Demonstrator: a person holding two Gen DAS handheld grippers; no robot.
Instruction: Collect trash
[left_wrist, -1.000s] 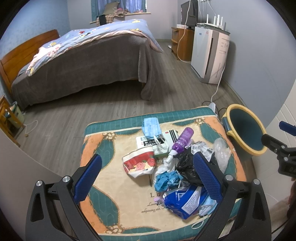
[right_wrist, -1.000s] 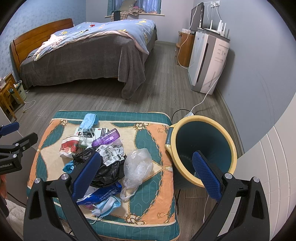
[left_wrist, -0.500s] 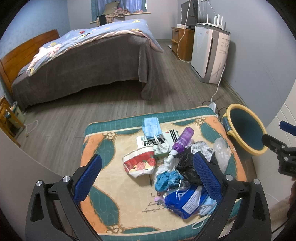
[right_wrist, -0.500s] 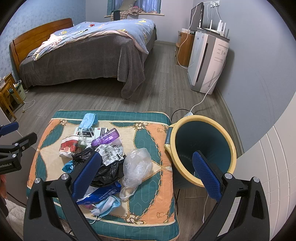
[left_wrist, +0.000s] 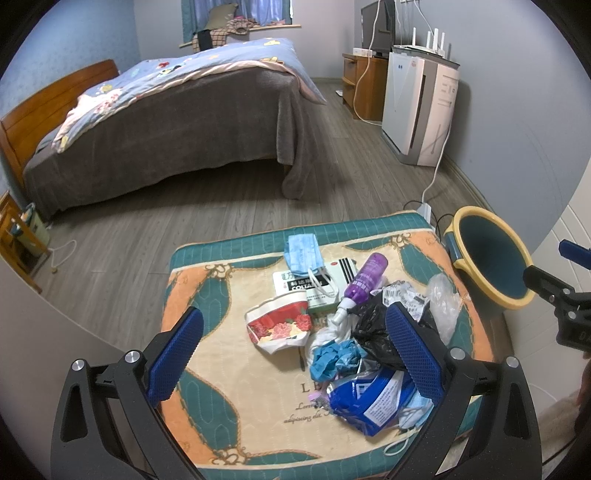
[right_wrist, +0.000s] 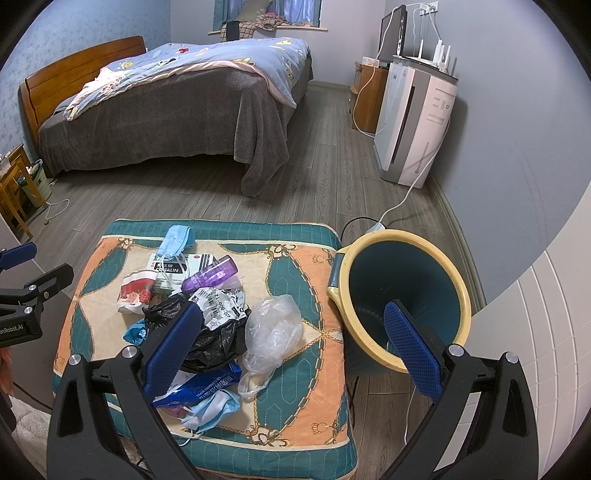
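Trash lies heaped on a patterned cushion (left_wrist: 207, 295): a blue face mask (left_wrist: 302, 254), a white box (left_wrist: 314, 282), a purple bottle (left_wrist: 364, 275), a red floral paper cup (left_wrist: 280, 325), a black bag (left_wrist: 373, 334), a clear bag (right_wrist: 275, 326) and a blue wrapper (left_wrist: 369, 400). A yellow-rimmed teal bin (right_wrist: 402, 295) stands right of the cushion. My left gripper (left_wrist: 293, 356) is open and empty above the near side of the heap. My right gripper (right_wrist: 291, 350) is open and empty, above the clear bag and the bin's rim.
A bed (right_wrist: 166, 107) with a grey cover fills the far left. A white appliance (right_wrist: 413, 118) and a wooden cabinet (right_wrist: 365, 99) stand along the right wall, with a cable (right_wrist: 402, 195) running across the floor to behind the bin. Wood floor lies between.
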